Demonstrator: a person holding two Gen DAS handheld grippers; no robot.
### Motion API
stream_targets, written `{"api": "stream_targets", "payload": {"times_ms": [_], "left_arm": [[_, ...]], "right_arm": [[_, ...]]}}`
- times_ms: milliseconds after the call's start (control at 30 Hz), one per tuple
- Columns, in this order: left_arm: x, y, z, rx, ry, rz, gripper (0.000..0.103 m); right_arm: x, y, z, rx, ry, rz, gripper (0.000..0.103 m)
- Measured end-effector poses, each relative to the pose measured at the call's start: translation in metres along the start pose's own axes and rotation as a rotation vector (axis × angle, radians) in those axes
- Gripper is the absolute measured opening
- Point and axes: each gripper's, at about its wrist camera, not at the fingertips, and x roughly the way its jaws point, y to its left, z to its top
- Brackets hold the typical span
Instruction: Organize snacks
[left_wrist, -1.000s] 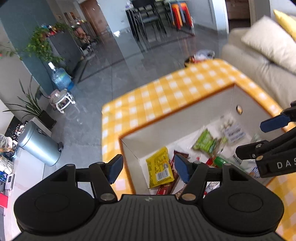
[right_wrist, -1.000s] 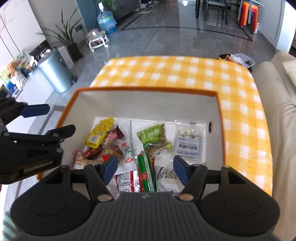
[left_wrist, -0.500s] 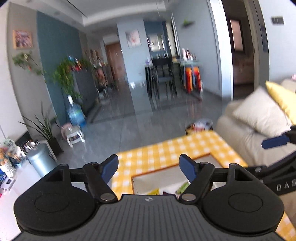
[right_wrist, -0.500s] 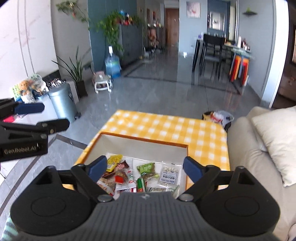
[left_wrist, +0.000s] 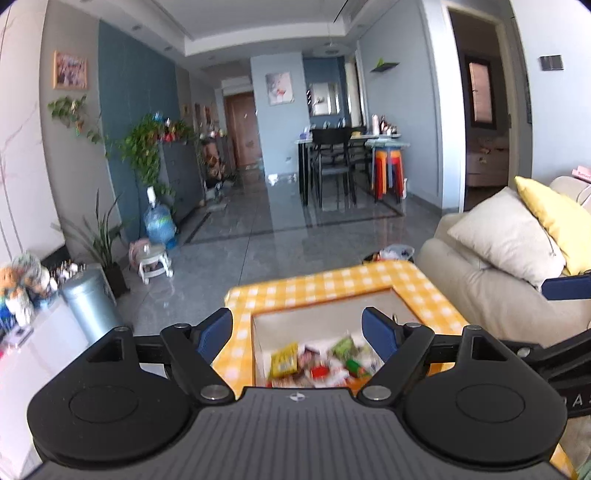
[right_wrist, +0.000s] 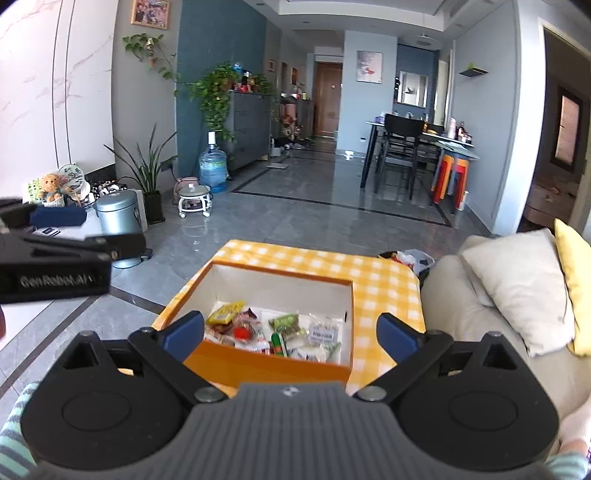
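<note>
Snacks fill an open cardboard box with orange outer walls and white inner walls (right_wrist: 334, 363), which sits on a table covered in a yellow and white checked cloth (right_wrist: 384, 277). In the right wrist view the box lies at about 6 o'clock from the frame's centre, with the loose wrapped snacks (right_wrist: 275, 330) lying mixed on its floor: a yellow packet (right_wrist: 225, 312) at 9 o'clock among them, a green packet (right_wrist: 286, 323) in the middle, a clear white-labelled bag (right_wrist: 325, 332) at 3 o'clock. The black left gripper with blue finger pads (left_wrist: 297, 334) and the matching right gripper (right_wrist: 291, 331) both hang well above the box, apart from everything in it. Each pair of jaws stands wide open, and neither holds or touches anything. A beige sofa with a cream cushion (right_wrist: 513, 288) stands at 3 o'clock of the table. Judging from the raised, empty tools and the packets all lying inside the box, the gathering step looks finished or paused. If sorting goes on, the next move calls for lowering one gripper straight down over a single packet and closing gently, since the thin wrappers overlap and could lift together. The left wrist view is blurred, so its packets are hard to tell apart.
</note>
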Motion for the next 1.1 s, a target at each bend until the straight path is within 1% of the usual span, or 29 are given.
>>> {"api": "stream_targets", "payload": {"times_ms": [67, 200, 400, 467, 567, 667, 800, 967, 1100], "left_arm": [[0.002, 0.0, -0.008, -0.024, 0.021, 0.0, 0.093], [-0.004, 0.002, -0.027, -0.062, 0.067, 0.029, 0.093], [-0.006, 0.006, -0.044, -0.087, 0.135, 0.048, 0.093], [-0.006, 0.007, -0.046, -0.096, 0.153, 0.053, 0.093], [-0.004, 0.007, -0.05, -0.115, 0.167, 0.056, 0.093], [-0.002, 0.008, -0.052, -0.126, 0.165, 0.063, 0.093], [0.001, 0.003, -0.059, -0.136, 0.198, 0.063, 0.093], [0.003, 0.001, -0.062, -0.129, 0.231, 0.07, 0.093], [0.003, 0.001, -0.061, -0.127, 0.231, 0.067, 0.093]], "right_arm": [[-0.003, 0.002, -0.008, 0.015, -0.001, -0.028, 0.097], [-0.004, 0.004, -0.022, 0.041, -0.005, -0.063, 0.097], [-0.004, 0.008, -0.037, 0.064, 0.004, -0.058, 0.098], [-0.003, 0.011, -0.041, 0.069, 0.002, -0.073, 0.099], [0.0, 0.014, -0.046, 0.05, 0.006, -0.066, 0.099], [0.001, 0.017, -0.049, 0.048, 0.008, -0.056, 0.099], [0.004, 0.016, -0.052, 0.063, 0.024, -0.044, 0.099], [0.006, 0.02, -0.057, 0.053, 0.037, -0.031, 0.099], [0.006, 0.021, -0.058, 0.056, 0.036, -0.03, 0.099]]}}
